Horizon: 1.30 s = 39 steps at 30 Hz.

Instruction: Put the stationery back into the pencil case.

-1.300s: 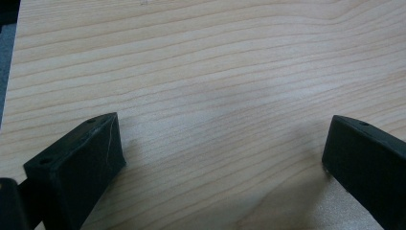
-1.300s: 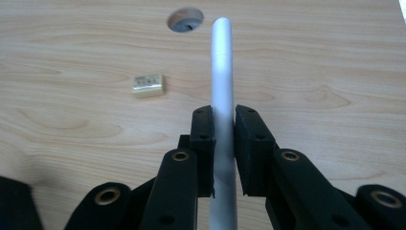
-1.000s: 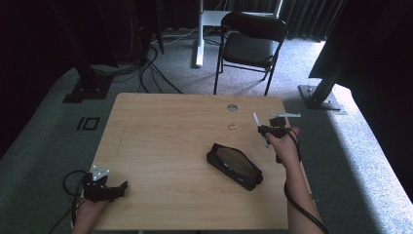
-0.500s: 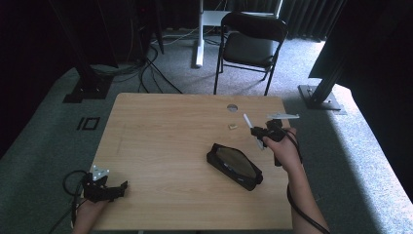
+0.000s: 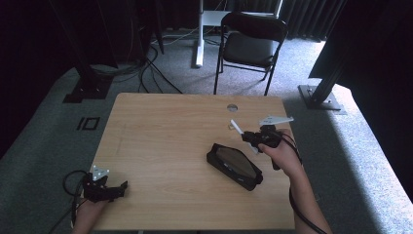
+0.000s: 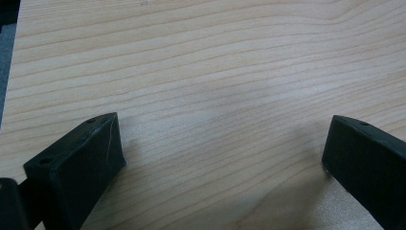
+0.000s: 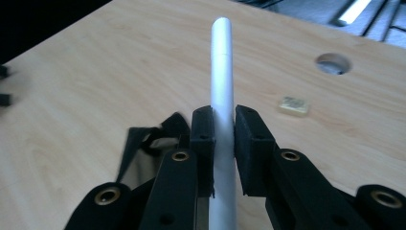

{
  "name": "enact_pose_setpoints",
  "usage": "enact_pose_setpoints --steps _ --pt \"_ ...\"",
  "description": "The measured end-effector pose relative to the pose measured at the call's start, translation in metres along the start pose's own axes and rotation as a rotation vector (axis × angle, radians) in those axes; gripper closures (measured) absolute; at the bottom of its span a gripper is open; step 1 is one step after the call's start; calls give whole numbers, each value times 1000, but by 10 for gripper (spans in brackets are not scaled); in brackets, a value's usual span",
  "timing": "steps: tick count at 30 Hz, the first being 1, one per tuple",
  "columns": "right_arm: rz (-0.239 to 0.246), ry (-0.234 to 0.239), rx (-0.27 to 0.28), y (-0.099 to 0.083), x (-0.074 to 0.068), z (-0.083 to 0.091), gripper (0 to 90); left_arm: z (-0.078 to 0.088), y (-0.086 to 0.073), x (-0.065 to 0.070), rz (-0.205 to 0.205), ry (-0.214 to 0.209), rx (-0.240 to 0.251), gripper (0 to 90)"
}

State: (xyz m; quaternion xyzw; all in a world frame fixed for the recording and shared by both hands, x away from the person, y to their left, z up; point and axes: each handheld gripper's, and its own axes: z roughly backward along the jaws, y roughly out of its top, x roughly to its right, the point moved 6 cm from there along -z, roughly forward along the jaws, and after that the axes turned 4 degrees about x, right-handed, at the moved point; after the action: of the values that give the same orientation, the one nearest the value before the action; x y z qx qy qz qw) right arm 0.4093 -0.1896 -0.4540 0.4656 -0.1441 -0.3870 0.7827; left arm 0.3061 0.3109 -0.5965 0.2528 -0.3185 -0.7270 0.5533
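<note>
grey carpet and a black folding chair [image 5: 253, 41] lay beyond the pale wooden table [image 5: 160, 131], and dark stands crowded the back of the room. we held the right gripper [image 5: 249, 138] over the table's right side, its jaws clenched on a white stick [image 7: 223, 86], which ran up between the pads and pointed away from us and to the left in the high view [image 5: 236, 127]. we judged it was gripped low on its shaft so the long free end could be aimed. just below and to the left of that hand lay a black pouch [image 5: 234, 165], flat on the wood with its mouth gaping and a tan lining showing in the right gripper view [image 7: 148, 143]; that open mouth looked to us the likely place for the stick, which hung near it but apart. a small brass-coloured block [image 7: 293, 106] sat on the table beyond the jaws, near a round hole [image 7: 332, 63] in the board. our left gripper [image 5: 104, 187] rested at the near left corner, well apart from the pouch, jaws spread wide over bare wood [image 6: 215, 96], probably parked out of the way until the pouch needed steadying.
</note>
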Motion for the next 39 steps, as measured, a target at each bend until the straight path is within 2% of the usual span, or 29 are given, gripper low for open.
enact_pose_setpoints --steps 6,12,19,27,35,39 --pt "36 25 -32 -5 -7 -3 786 0 0 0 1 0 0 6" --pt "61 79 -50 -7 -17 -6 786 0 0 0 0 0 0 6" --pt "113 112 -117 -18 -27 -16 786 0 0 0 0 0 0 6" --pt "135 159 -152 -31 -33 -25 786 0 0 0 0 0 0 6" --pt "161 164 -234 -47 -35 -34 786 0 0 0 0 0 0 6" --pt "177 143 -263 -54 -35 -39 786 0 0 0 0 0 0 6"
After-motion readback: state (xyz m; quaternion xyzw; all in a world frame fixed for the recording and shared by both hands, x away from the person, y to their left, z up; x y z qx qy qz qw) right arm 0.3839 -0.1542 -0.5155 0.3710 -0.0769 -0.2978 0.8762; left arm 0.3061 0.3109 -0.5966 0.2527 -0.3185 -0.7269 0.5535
